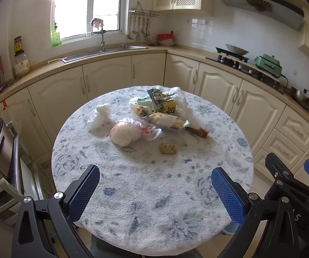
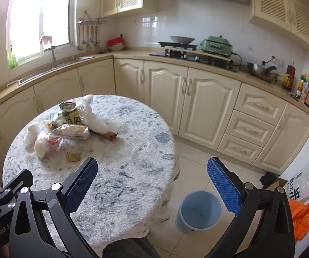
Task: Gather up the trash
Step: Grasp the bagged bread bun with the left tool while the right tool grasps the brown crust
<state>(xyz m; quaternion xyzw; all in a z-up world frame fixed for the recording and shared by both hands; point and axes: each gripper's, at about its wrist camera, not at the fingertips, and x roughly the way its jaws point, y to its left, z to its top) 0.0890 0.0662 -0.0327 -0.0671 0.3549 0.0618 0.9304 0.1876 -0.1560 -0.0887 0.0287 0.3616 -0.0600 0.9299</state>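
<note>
Kitchen, round surface (image 1: 145, 193): trash pile (image 1: 160, 111) sitting mid-surface; left gripper (image 1: 155, 190), right gripper (image 2: 152, 185) hovering wide open, empty, bin (image 2: 199, 211) waiting below for drop.

We see a nubbly matt cloth covering the table (image 1: 154, 182); on it, crinkled glossy plastic wrappers (image 1: 160, 111). Beside the table, a smooth plastic bin (image 2: 199, 211) on glossy floor tiles (image 2: 197, 172).

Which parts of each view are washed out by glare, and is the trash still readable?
Left wrist view: the window is blown out white, but the trash pile on the table stays readable. Right wrist view: the same window glares; the bin shows clearly; straight lines bow toward the edges.
</note>
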